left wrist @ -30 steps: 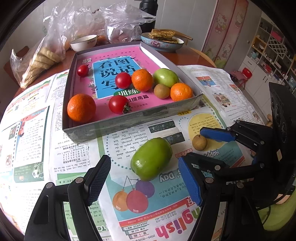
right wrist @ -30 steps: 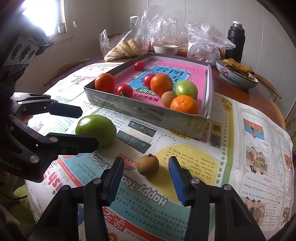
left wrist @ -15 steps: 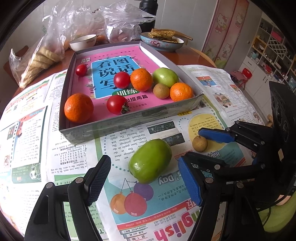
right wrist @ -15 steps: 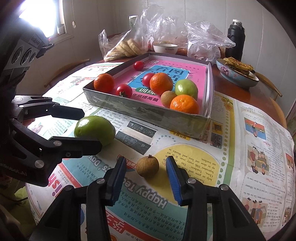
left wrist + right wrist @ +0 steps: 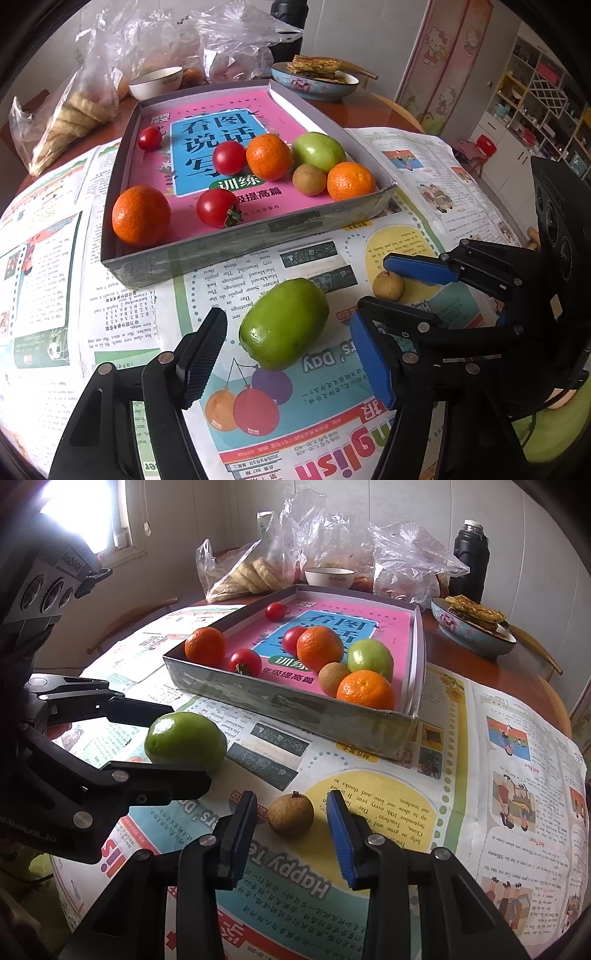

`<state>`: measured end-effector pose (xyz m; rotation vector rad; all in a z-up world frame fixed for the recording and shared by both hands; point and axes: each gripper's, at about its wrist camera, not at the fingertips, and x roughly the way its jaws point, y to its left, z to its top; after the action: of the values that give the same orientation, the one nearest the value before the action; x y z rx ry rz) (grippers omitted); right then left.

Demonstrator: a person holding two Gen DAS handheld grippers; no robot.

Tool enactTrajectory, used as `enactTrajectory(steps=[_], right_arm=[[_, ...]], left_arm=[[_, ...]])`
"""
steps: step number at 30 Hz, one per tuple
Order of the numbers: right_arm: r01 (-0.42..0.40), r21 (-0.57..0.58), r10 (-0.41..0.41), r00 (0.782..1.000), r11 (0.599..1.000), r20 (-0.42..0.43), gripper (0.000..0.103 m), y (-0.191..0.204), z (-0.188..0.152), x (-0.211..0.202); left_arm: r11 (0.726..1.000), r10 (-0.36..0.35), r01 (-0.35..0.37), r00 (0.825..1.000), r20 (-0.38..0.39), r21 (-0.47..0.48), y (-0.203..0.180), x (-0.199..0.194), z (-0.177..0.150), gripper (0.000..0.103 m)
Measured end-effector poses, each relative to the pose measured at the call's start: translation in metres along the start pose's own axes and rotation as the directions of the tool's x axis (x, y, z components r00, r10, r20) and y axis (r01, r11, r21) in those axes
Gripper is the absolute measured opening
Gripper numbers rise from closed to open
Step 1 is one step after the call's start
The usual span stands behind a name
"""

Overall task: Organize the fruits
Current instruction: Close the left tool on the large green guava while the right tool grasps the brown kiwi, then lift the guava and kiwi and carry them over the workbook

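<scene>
A green fruit (image 5: 284, 325) lies on the newspaper between the fingers of my left gripper (image 5: 291, 349). The jaws are closing, with a gap left on each side of the fruit. A small brown longan (image 5: 290, 814) sits between the fingers of my right gripper (image 5: 290, 832), whose jaws are closing too without touching it. Beyond both stands a grey box (image 5: 258, 240) lined with a pink book. It holds three oranges, three tomatoes, a green fruit and a longan.
Newspaper (image 5: 498, 775) covers the round wooden table. Behind the box are plastic bags (image 5: 74, 110) of bread, a white bowl (image 5: 155, 83), a blue dish (image 5: 476, 631) of flatbread and a black flask (image 5: 469, 565).
The fingers of both grippers have drawn closer around their fruit. Neither fruit has left the newspaper, and both hands have stayed in place.
</scene>
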<state>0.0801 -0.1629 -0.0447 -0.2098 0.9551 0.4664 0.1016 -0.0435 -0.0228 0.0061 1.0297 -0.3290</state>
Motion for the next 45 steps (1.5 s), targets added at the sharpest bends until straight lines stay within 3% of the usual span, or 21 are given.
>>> enactTrajectory(steps=[6,11,20,31,45], right_arm=[[0.004,-0.002,-0.004,1.0,1.0,0.001,0.037,0.0,0.0,0.0],[0.007,-0.002,-0.006,1.0,1.0,0.004,0.026,-0.001,0.001,0.0],[-0.015,-0.001,0.015,0.999,1.0,0.035,0.024,-0.001,0.006,-0.008],[-0.005,-0.02,0.007,0.993,1.0,0.115,0.024,-0.003,0.048,-0.018],[0.011,-0.038,-0.007,0.994,0.999,0.107,0.024,-0.005,0.074,0.012]], left_arm=[[1.0,-0.013,0.013,1.0,-0.007,0.0,0.0,0.003,0.001,0.062],[1.0,-0.011,0.011,1.0,-0.009,0.0,0.0,0.006,0.002,0.051],[1.0,-0.02,0.02,1.0,0.01,-0.023,0.008,0.0,0.005,0.05],[0.997,0.049,-0.039,0.989,0.14,-0.074,0.034,-0.038,0.041,0.05],[0.995,0.052,-0.043,0.993,0.102,-0.087,0.042,-0.001,0.081,0.05]])
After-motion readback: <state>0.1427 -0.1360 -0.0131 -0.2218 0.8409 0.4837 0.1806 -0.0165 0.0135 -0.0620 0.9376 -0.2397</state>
